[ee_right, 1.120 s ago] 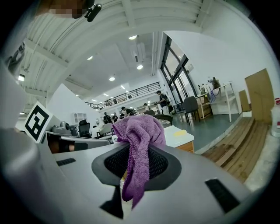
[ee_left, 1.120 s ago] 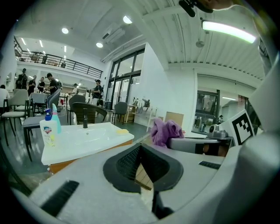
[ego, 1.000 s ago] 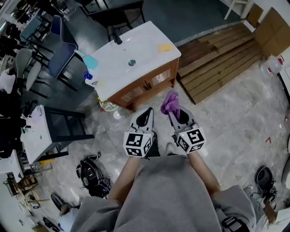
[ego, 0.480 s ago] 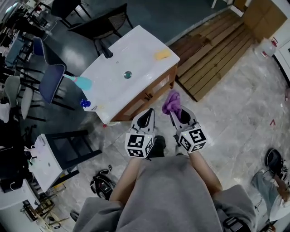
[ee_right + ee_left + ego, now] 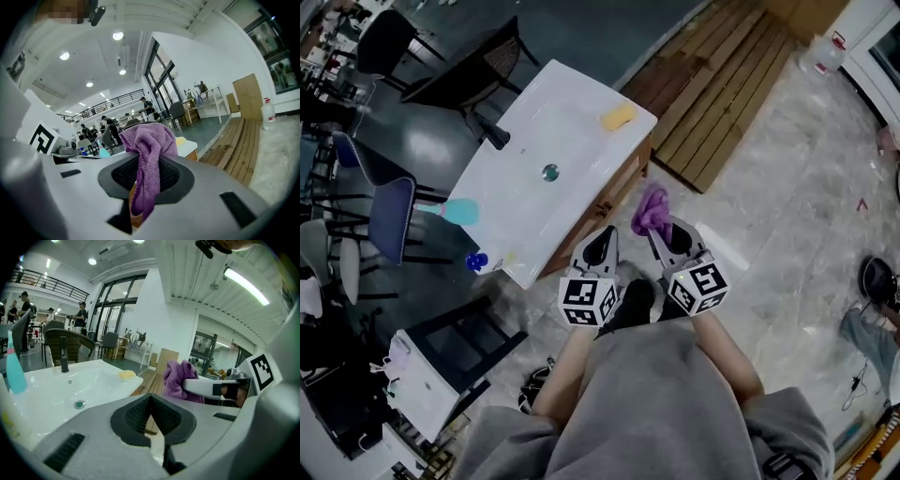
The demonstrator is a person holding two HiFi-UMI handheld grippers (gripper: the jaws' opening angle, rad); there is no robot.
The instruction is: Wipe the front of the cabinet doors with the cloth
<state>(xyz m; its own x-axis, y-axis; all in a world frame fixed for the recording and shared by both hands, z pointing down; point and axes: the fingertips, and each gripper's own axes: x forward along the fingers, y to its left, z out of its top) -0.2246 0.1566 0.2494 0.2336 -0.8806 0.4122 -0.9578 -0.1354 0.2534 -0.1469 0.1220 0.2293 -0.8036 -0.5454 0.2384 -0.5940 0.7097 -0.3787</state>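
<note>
Nearer now to the cabinet (image 5: 617,192) at eleven o'clock, the person approaches with the purple cloth (image 5: 652,208) clamped in the right gripper (image 5: 663,228), the left gripper (image 5: 602,244) closed on nothing; next, likely, lowering it to the door fronts.

- There were two grippers: the left gripper (image 5: 602,239); the right gripper (image 5: 667,232)
- There was one purple cloth (image 5: 651,208)
- There was one wooden cabinet (image 5: 617,190); one white sink top (image 5: 572,112)
- The top carried one yellow sponge (image 5: 618,116); one black tap (image 5: 494,136); one drain (image 5: 549,172)
- There was one teal bottle (image 5: 459,211)
</note>
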